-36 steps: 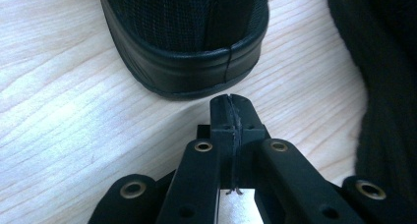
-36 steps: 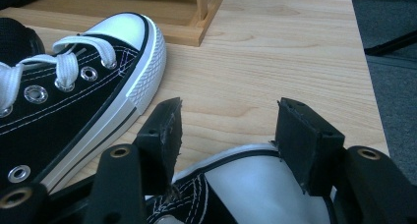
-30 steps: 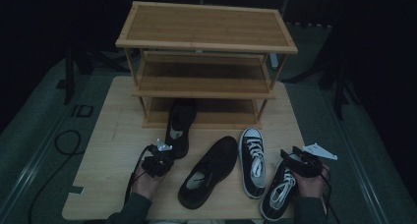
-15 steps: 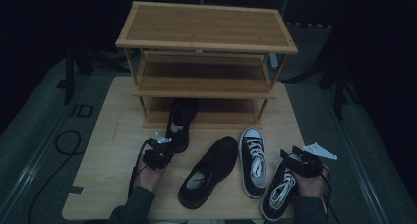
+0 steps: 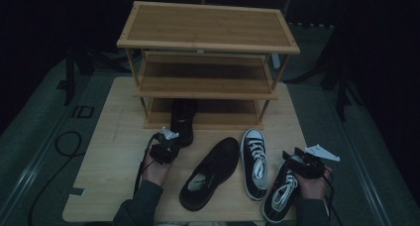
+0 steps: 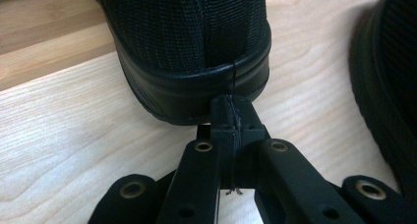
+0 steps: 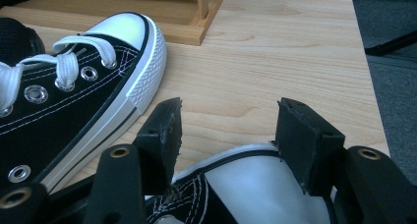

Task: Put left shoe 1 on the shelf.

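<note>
Left gripper (image 5: 171,139) nudged toward rack (image 5: 208,47) — pale wooden table (image 5: 114,137), dark room.

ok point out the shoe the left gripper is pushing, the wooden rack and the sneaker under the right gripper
black shoe (image 5: 182,121), high view, on its opening
wooden rack (image 5: 208,25), high view, on the top shelf
sneaker (image 7: 255,184), right gripper view, on its white toe cap

The person is wearing dark grey-green sleeves (image 5: 136,211). Each black hand-held gripper, left (image 5: 168,139) and right (image 5: 293,159), is carrying a pale three-cornered plate and trailing a black cable; brass-ringed screw holes are showing on matte black jaw arms with square pads.
</note>
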Demonstrator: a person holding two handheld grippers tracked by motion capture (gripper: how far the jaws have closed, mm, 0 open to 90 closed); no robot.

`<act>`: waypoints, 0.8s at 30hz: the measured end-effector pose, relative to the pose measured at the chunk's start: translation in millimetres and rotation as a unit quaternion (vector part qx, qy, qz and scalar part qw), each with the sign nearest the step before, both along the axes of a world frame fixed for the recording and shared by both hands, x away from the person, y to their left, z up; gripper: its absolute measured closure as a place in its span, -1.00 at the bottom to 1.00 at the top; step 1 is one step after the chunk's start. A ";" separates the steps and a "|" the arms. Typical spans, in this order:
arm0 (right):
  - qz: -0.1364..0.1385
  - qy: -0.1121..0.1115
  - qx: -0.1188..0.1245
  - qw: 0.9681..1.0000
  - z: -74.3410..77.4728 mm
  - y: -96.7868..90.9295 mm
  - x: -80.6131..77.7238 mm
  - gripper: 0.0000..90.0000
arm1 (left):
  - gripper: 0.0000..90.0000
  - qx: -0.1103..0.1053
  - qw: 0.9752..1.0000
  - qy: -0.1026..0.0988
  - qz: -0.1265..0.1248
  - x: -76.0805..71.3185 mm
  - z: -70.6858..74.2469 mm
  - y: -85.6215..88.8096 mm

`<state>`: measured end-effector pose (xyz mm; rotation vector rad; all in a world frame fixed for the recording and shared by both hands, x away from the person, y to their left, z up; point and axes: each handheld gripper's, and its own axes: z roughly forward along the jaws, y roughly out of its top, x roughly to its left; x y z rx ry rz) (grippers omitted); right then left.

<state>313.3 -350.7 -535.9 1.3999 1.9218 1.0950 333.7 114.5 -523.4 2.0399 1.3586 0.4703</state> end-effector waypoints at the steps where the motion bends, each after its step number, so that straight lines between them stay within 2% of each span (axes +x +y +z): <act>1: 0.000 -0.001 0.000 1.000 0.0 0.0 0.0 -0.05 | 1.00 0.000 1.000 -0.001 0.001 1.9 0.2 -1.2; 6: 0.000 0.000 0.000 1.000 0.0 -0.2 0.1 -0.05 | 1.00 0.003 1.000 -0.003 -0.001 7.9 0.5 -7.4; 10: 0.001 0.000 0.000 1.000 0.0 -0.1 0.0 -0.05 | 1.00 0.014 1.000 -0.009 0.008 17.3 0.7 -12.6; 14: 0.001 0.000 0.000 1.000 0.0 -0.2 0.0 -0.05 | 0.97 0.014 1.000 -0.011 0.015 25.3 0.4 -13.5; 19: 0.001 0.000 0.001 1.000 0.0 -0.3 0.1 -0.05 | 0.97 0.021 0.999 -0.012 0.025 34.4 0.8 -11.9; 21: 0.001 0.000 0.001 1.000 0.0 -0.2 -0.1 -0.05 | 0.97 0.015 0.999 -0.011 0.030 36.9 0.3 -9.6; 24: 0.001 0.000 0.001 1.000 0.0 -0.3 -0.1 -0.05 | 0.97 0.015 0.999 -0.010 0.038 40.5 0.6 -5.7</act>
